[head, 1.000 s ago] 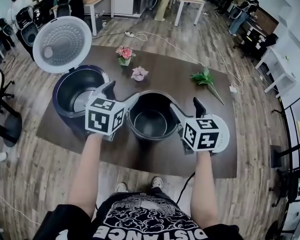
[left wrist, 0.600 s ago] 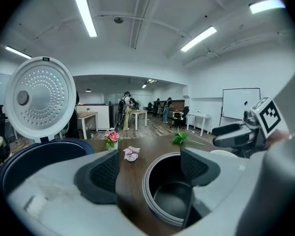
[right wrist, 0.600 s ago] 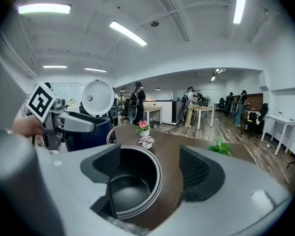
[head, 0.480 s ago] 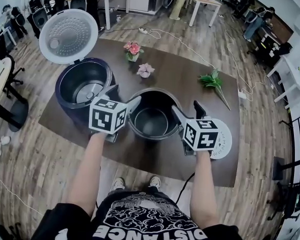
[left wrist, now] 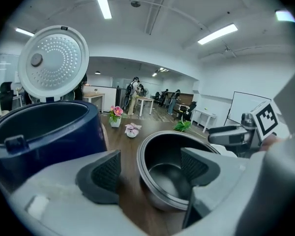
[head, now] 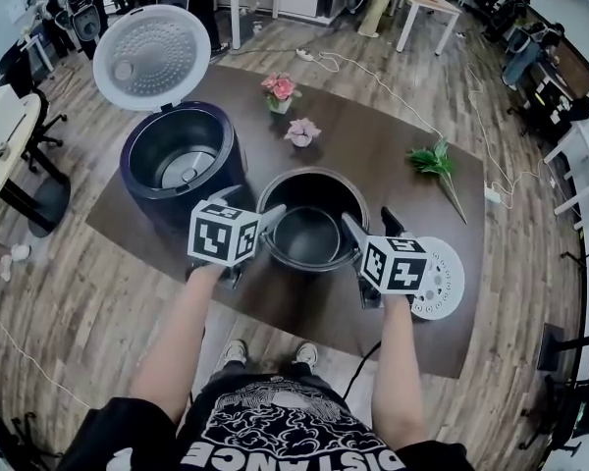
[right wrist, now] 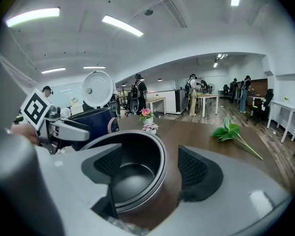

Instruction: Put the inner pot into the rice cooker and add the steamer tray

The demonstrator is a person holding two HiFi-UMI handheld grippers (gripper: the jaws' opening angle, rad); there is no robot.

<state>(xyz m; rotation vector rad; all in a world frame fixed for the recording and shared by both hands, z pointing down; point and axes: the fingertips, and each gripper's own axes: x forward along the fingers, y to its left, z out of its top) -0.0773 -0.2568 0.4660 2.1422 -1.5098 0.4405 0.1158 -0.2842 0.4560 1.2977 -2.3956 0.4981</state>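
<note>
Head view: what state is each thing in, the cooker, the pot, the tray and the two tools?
Rice cooker: lid up, nothing inside.
Inner pot: upright on the table, empty, not yet in the cooker.
Steamer tray: flat on the table beside the pot.
Left tool: open, pot's rim between its jaws, not gripped.
Right tool: open, jaws just been closing, pot's rim between them.

Your left gripper (left wrist: 150,173) has its jaws apart, astride the rim of the inner pot (left wrist: 169,181), neither pad pressing it. The dark blue rice cooker (left wrist: 49,132) stands just left, its white lid (left wrist: 53,63) raised.
</note>
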